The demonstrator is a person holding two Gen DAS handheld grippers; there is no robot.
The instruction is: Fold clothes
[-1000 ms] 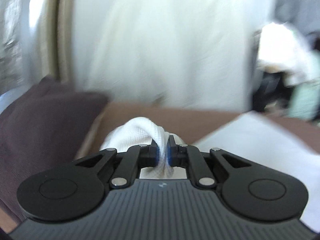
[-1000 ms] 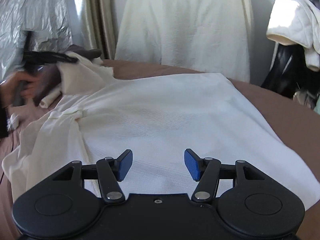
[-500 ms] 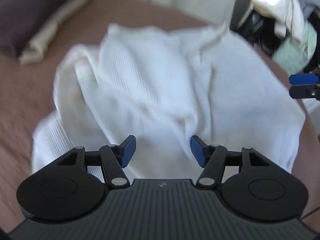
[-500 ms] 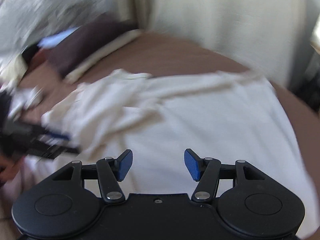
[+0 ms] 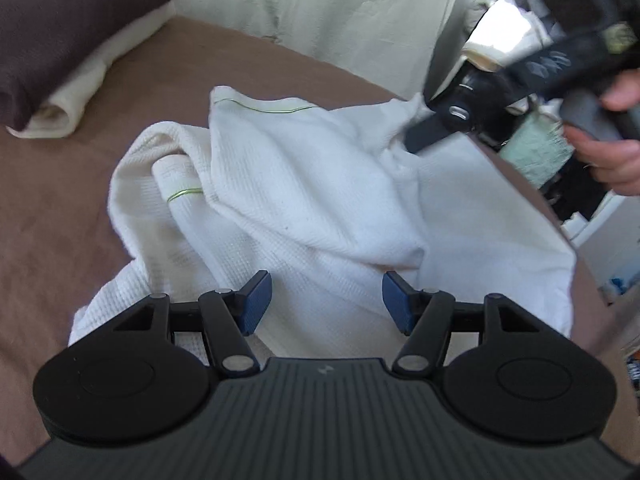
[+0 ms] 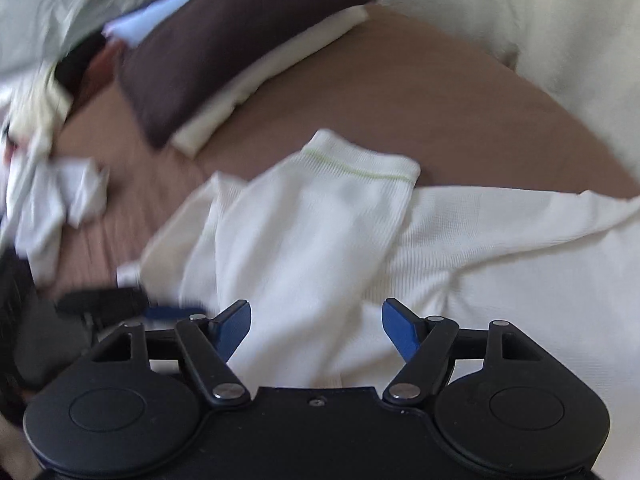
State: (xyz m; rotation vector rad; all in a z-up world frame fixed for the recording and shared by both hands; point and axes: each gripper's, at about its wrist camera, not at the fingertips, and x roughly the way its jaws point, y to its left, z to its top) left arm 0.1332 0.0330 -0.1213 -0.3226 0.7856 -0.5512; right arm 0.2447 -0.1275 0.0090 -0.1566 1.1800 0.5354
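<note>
a white waffle-knit garment [image 5: 304,196] lies rumpled on the brown bed cover [image 5: 60,216], one sleeve thrown back across its body so that the cuff with a thin green stripe [image 5: 264,110] sits near the far edge of the cloth. a second striped cuff [image 5: 180,192] shows in the folds just to the left of it.

the left gripper [image 5: 326,302] hangs low over the near part of the garment, its blue pads [image 5: 254,304] standing apart with only cloth lying below them, nothing pinched. the right gripper [image 6: 316,330] is over the same garment from the other side; its jaws are opening, with white cloth under the gap but not pressed by the pads [image 6: 400,330]. from the left wrist view that right gripper appears at the upper right, a person's hand [image 5: 604,136] wrapped round its handle and one dark finger tip against the far edge of the cloth; whether it touches i cannot tell.

at the far left corner of the bed a dark brown cushion [image 5: 68,28] rests on a folded cream cloth [image 5: 88,88], well apart from the garment. a crumpled white piece [image 6: 60,204] lies on the cover near that stack, blurred. a cream sheet [image 5: 320,4] hangs behind the bed.
</note>
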